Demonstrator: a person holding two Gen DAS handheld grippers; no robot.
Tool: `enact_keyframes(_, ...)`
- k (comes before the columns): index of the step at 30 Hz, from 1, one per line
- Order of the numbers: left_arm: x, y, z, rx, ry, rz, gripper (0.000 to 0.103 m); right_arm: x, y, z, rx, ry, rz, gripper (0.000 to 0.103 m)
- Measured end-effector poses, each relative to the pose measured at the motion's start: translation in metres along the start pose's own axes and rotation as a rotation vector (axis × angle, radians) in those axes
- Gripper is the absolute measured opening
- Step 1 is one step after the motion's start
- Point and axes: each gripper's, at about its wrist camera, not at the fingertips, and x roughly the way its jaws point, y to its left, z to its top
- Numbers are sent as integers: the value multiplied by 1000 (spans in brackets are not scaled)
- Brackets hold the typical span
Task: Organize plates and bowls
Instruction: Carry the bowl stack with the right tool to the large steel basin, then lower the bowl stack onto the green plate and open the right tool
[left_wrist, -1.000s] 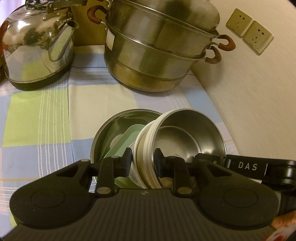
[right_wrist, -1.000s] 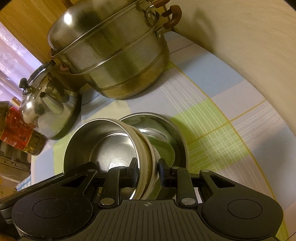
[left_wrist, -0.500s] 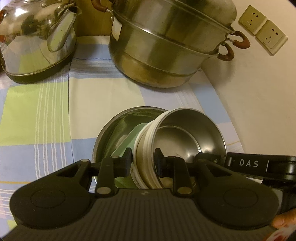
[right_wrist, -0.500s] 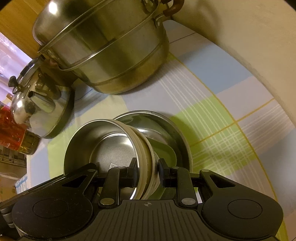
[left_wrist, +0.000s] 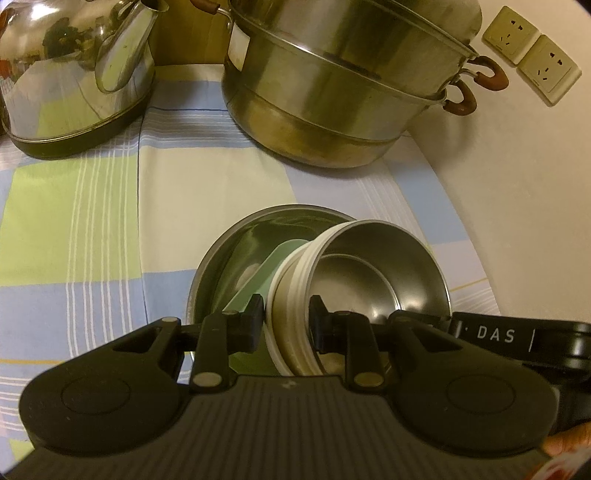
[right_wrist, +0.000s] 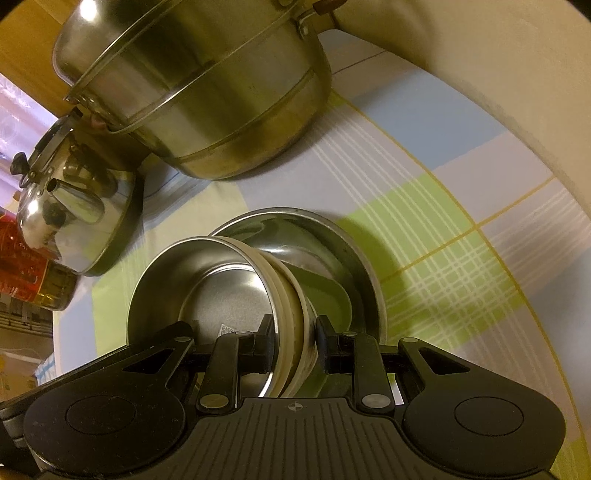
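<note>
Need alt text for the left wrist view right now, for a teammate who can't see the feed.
Left gripper grips the white-walled steel bowl by its rim, tilted over a larger steel bowl holding a green plate. Steamer pot and kettle stand behind.

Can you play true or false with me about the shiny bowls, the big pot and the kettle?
1. Both tools grip the same white-sided steel bowl. True: the left tool and right tool each pinch its rim.
2. The bowl sits flat. False: it is tilted, over the bigger steel bowl.
3. Something pale green lies in the bigger bowl. True.
4. The kettle is blue plastic. False: it is shiny metal.
5. The big pot has no handles. False: it has brown handles.
</note>
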Motion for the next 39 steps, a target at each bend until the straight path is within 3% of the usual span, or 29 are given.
enact_keyframes(39, -1, -4, -1, 52, -40, 31, 22, -3, -3, -7, -23, -48, 24, 25)
